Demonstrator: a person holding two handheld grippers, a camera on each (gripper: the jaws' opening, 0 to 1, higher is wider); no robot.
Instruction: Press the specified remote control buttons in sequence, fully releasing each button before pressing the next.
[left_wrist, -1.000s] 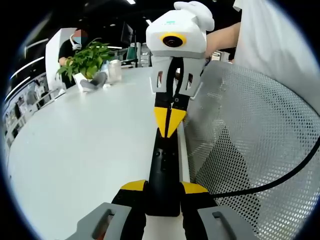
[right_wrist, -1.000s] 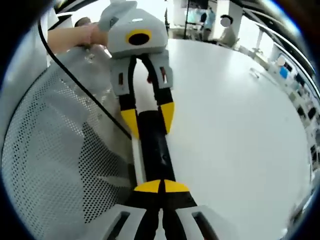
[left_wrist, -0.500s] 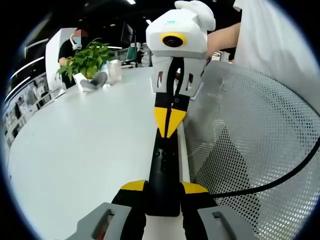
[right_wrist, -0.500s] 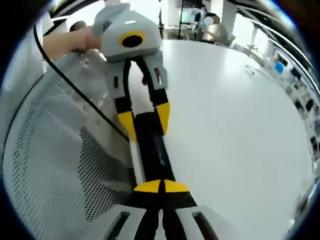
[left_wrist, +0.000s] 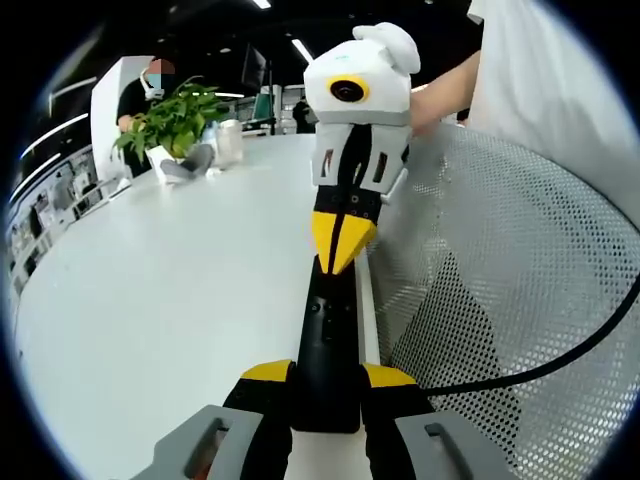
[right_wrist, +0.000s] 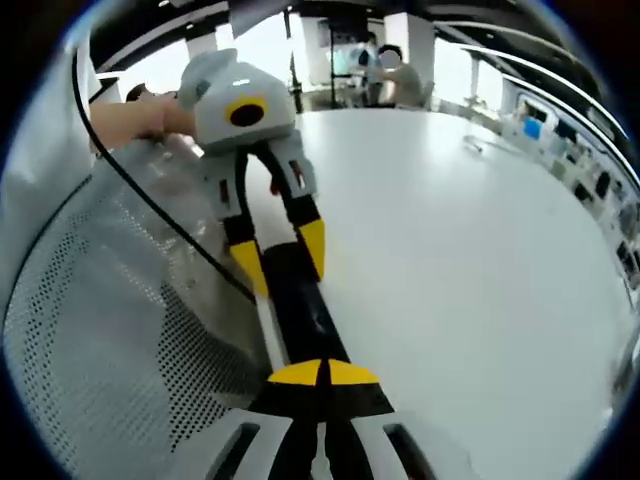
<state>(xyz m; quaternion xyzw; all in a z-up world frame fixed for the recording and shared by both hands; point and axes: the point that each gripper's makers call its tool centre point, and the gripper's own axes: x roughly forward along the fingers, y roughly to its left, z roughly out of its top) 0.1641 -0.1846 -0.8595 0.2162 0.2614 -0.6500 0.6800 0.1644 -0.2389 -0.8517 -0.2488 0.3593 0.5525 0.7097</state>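
While the left gripper (left_wrist: 327, 378) clamps 1 end of the black remote (left_wrist: 327, 335) between its 2 yellow-tipped jaws, the remote lies lengthwise along the edge of the white table (left_wrist: 170, 300), its far end pointing at the right gripper (left_wrist: 341, 240). Seen from the left gripper view, the right gripper's 2 jaws are drawn together into a single yellow point, which sits at the remote's far end; whether the tip touches it cannot be told. A potted plant (left_wrist: 172, 122) stands at the far left of the table. A perforated white mesh surface (left_wrist: 520, 290) fills the right side, with a black cable (left_wrist: 560, 355) crossing it. From the right gripper view, the right gripper (right_wrist: 324, 374) shows its jaws pressed closed over the remote (right_wrist: 300, 310), and the left gripper (right_wrist: 285, 255) straddles the remote's other end, a hand (right_wrist: 130, 115) behind it.
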